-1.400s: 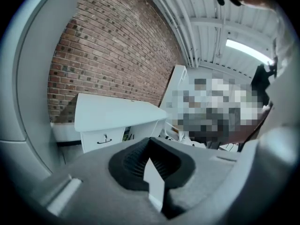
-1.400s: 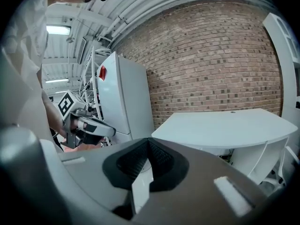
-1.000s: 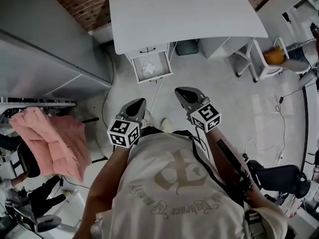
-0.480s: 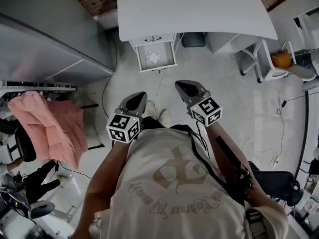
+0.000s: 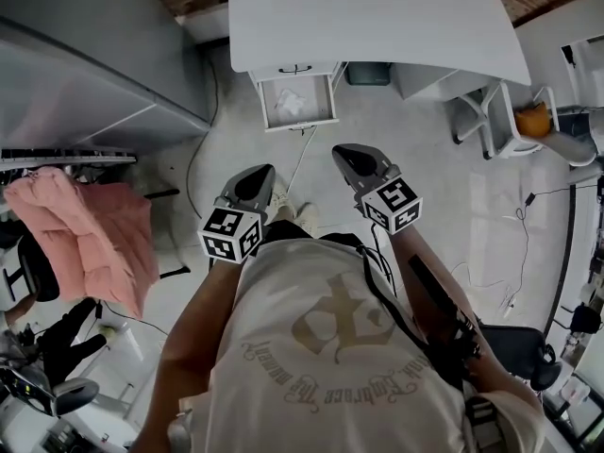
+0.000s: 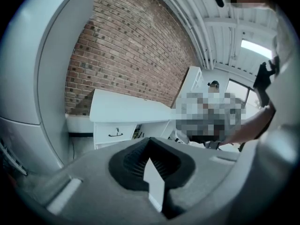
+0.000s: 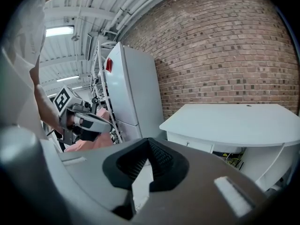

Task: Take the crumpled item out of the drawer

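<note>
The open white drawer [image 5: 327, 104] sticks out from under the white desk [image 5: 377, 17], beneath a shut drawer front with a dark handle [image 5: 294, 68]. A crumpled white item [image 5: 291, 102] lies inside it. My left gripper [image 5: 261, 175] and right gripper [image 5: 347, 153] hang over the floor, well short of the drawer, each shut with nothing held. In the left gripper view the left gripper [image 6: 150, 146] points at the desk [image 6: 126, 110]; the open drawer is hidden. The right gripper [image 7: 149, 146] also has its jaws together.
A tall grey cabinet [image 5: 85, 64] stands on the left, with a pink jacket [image 5: 90, 243] beside it. A white chair holding an orange object [image 5: 528, 121] is to the right of the desk. A cable [image 5: 300, 159] runs over the floor below the drawer. A black chair [image 5: 514, 347] sits behind at the right.
The desk and open drawer have drifted upward and slightly right in the head view. Both grippers keep about the same place and stay shut.
</note>
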`<state>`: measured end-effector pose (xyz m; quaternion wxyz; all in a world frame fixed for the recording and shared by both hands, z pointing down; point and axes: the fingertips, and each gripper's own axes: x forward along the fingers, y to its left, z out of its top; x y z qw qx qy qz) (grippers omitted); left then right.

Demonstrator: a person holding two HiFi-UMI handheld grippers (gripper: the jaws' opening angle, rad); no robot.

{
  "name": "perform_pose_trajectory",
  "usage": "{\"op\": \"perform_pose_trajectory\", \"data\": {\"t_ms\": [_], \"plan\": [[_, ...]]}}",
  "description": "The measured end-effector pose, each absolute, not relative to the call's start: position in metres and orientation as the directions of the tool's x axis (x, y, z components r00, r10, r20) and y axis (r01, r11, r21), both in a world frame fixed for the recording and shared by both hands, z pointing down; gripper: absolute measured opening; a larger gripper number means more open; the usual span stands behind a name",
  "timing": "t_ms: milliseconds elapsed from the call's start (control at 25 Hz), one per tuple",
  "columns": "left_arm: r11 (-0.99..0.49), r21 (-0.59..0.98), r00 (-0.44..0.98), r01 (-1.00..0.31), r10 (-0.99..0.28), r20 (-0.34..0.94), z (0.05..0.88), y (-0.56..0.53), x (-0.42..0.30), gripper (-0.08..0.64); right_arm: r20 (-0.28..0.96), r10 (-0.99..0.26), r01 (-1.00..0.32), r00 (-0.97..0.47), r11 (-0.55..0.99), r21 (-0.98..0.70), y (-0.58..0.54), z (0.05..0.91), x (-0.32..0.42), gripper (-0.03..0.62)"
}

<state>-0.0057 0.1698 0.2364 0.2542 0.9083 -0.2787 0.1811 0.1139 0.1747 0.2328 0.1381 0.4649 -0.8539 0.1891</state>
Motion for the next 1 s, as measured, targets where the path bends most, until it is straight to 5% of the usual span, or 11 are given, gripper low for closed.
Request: {"op": "perform_pose_trajectory", "data": {"t_ms": [1000], "plan": [[-0.708,0.423,0.800,-0.566,-0.346,0.491,0.269,0.051,-0.019,0.002,0.510,-0.697,-0.856,-0.504,0.482,-0.187,0.041,0.267,0.099,0.008]]}}
